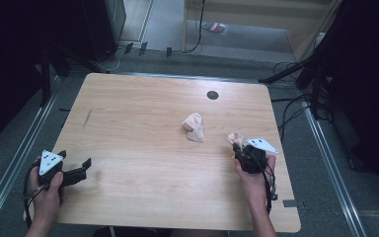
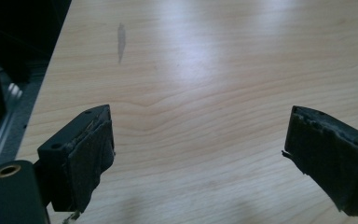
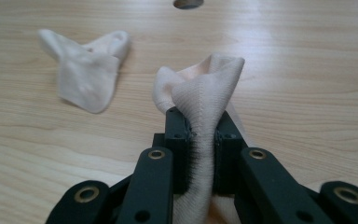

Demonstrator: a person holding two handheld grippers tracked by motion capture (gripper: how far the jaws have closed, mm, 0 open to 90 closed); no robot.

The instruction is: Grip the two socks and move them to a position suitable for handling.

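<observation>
A person sits at the near edge of a pale wooden tabletop [image 1: 143, 148], holding a gripper in each hand. At the near left, the left gripper [image 1: 81, 170] hovers just over the tabletop edge with its fingers [image 2: 86, 158] spread wide and nothing between them; bare wood shows through the gap.

At the near right, the right gripper [image 1: 238, 147] has its fingers [image 3: 179, 140] clenched on a pale pink sock [image 3: 205, 102]. The knit fabric is pinched in a fold and rises above the fingertips, with the rest trailing down toward the wood.

Farther in, near the middle of the tabletop and apart from the held one, a second pink sock [image 1: 193, 127] lies crumpled and untouched. Beyond it, toward the far edge, is a small dark round hole [image 1: 212, 95] in the wood.

The work looks to be at an early stage: one sock is gripped, while the other has not yet been picked up. Pairing or folding them appears to remain.
</observation>
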